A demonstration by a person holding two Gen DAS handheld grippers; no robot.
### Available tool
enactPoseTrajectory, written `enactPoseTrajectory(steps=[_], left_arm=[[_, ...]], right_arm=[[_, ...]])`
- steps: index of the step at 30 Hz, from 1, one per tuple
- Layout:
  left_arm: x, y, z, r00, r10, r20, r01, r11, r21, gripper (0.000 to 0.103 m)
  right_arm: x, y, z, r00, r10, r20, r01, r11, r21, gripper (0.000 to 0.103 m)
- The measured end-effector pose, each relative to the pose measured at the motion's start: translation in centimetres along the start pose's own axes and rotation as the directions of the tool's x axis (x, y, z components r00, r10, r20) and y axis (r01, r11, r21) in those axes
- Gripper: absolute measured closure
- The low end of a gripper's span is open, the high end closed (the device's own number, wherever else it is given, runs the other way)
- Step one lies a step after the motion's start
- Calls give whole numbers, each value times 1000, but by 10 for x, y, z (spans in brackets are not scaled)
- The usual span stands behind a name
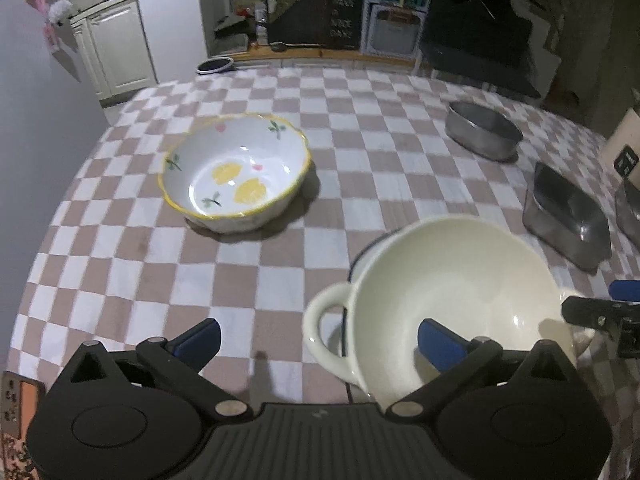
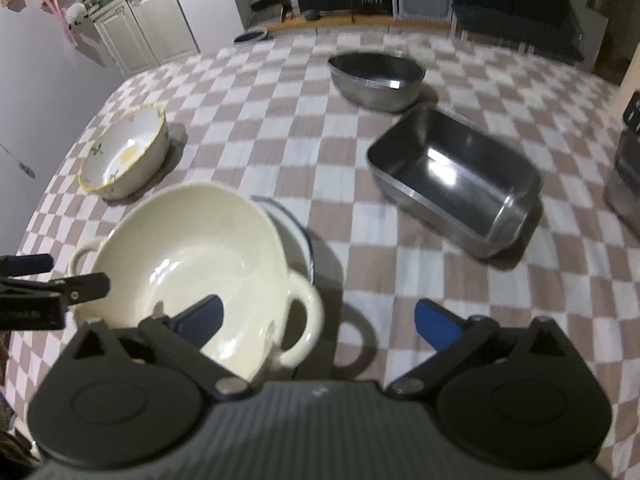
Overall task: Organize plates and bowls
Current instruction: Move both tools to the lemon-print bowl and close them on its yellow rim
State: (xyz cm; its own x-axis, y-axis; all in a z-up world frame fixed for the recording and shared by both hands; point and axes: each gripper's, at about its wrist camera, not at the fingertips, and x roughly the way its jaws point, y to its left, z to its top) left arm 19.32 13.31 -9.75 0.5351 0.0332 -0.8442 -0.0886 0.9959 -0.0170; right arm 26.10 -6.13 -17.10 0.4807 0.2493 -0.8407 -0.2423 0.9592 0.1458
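Cream two-handled ceramic bowl (image 1: 460,300) tilted on blue-rimmed white plate (image 2: 298,236); left gripper (image 1: 320,340) and right gripper (image 2: 318,320) spread wide beside its handles, gripping nothing.

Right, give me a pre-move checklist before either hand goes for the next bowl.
1. Left gripper open, nothing pinched: ok; the cream bowl's left handle sits between its fingers, untouched.
2. Right gripper open: ok; the bowl's other handle lies between its fingers, no grip.
3. Cream bowl nested level on the blue-rimmed dish beneath: not ok, it looks tilted.
4. Flowered bowl upright and free-standing on the checked cloth: ok.
5. Round steel bowl and rectangular steel pan apart from each other: ok.
6. Grippers clear of each other: cannot tell, they are close across the bowl.
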Motion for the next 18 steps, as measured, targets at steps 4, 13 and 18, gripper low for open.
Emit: enactPoseTrajectory(steps=[4,13,18], left_arm=[[-20,13,7,996,29,80,-23,997,-76,0],[-36,59,19,982,106,158,-51,947,-317,0],[-27,89,30,978,124,169,-31,882,-470,0]], right_arm=[[-15,-4,12,995,22,99,-24,999,21,0],[-20,0,54,973,54,224,-71,995,67,0],[-8,14,83,952,131,277,-150,988,47,6]])
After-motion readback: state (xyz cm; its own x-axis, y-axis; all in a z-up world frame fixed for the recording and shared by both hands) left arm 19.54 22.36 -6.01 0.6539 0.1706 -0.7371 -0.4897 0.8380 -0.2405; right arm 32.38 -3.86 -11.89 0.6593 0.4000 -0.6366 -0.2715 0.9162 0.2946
